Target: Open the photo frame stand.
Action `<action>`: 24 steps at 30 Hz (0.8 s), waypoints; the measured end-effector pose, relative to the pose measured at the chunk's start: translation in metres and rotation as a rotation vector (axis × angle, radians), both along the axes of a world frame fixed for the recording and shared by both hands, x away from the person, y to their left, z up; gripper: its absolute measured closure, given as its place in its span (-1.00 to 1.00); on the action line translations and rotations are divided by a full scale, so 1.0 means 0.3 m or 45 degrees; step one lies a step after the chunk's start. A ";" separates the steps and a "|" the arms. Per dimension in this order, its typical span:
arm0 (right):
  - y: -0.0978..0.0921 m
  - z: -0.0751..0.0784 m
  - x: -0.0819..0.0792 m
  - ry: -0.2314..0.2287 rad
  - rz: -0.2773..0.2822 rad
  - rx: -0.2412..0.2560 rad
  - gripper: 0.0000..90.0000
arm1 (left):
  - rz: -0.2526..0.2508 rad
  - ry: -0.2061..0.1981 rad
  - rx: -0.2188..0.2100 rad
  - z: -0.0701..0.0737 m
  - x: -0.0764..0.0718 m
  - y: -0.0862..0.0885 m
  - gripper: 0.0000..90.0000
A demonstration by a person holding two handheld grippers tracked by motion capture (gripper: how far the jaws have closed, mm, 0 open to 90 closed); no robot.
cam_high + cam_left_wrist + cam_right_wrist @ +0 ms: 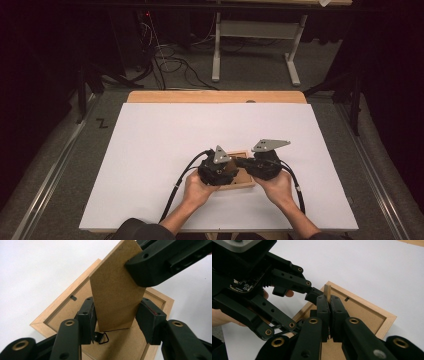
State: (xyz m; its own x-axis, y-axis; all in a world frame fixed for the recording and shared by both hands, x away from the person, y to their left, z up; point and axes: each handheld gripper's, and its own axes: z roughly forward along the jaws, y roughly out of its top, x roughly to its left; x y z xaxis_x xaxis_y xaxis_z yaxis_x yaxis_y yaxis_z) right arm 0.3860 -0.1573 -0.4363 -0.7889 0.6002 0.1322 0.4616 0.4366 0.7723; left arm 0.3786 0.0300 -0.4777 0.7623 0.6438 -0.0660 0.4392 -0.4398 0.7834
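We pinch the frame's stand (pixel 115 287) flat in our right gripper (pixel 329 312); our left gripper (pixel 117 322) brackets it, jaws open. Swing gently about the hinge, keeping the picture frame (pixel 60 311) flat on the tabletop (pixel 150 150).

You saw the white table (pixel 150 150) evenly and brightly lit from above in the high view, while the floor and room around it sank into near black. Shadows under your hands were faint. That picture was soft and low in detail. In the gripper views the nearest black links were blurred, the white surface ran close to glare, and the wooden frame (pixel 62 312) stayed fairly sharp, casting a thin soft shadow.
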 end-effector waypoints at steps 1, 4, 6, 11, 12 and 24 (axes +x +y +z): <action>0.000 0.001 0.000 0.001 0.003 0.002 0.98 | -0.001 -0.002 0.000 0.001 0.000 0.001 0.15; -0.001 0.005 0.000 0.011 0.011 0.009 0.98 | -0.011 -0.009 -0.001 0.005 -0.002 0.002 0.16; -0.002 0.006 0.000 0.001 0.025 0.009 0.98 | -0.016 -0.011 -0.001 0.007 -0.002 0.003 0.16; -0.003 0.016 -0.002 -0.022 0.053 -0.006 0.98 | -0.039 -0.017 -0.002 0.016 -0.001 0.006 0.17; -0.003 0.016 -0.002 -0.022 0.053 -0.006 0.98 | -0.039 -0.017 -0.002 0.016 -0.001 0.006 0.17; -0.008 0.020 0.001 -0.023 0.095 -0.012 0.99 | -0.082 -0.040 0.000 0.033 -0.003 0.014 0.17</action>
State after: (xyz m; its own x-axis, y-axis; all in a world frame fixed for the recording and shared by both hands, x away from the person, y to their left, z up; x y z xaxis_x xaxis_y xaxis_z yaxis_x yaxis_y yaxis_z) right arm 0.3864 -0.1596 -0.4302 -0.8338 0.5406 0.1121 0.4133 0.4765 0.7760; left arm 0.3776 0.0340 -0.4679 0.8040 0.5933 -0.0411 0.3850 -0.4666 0.7963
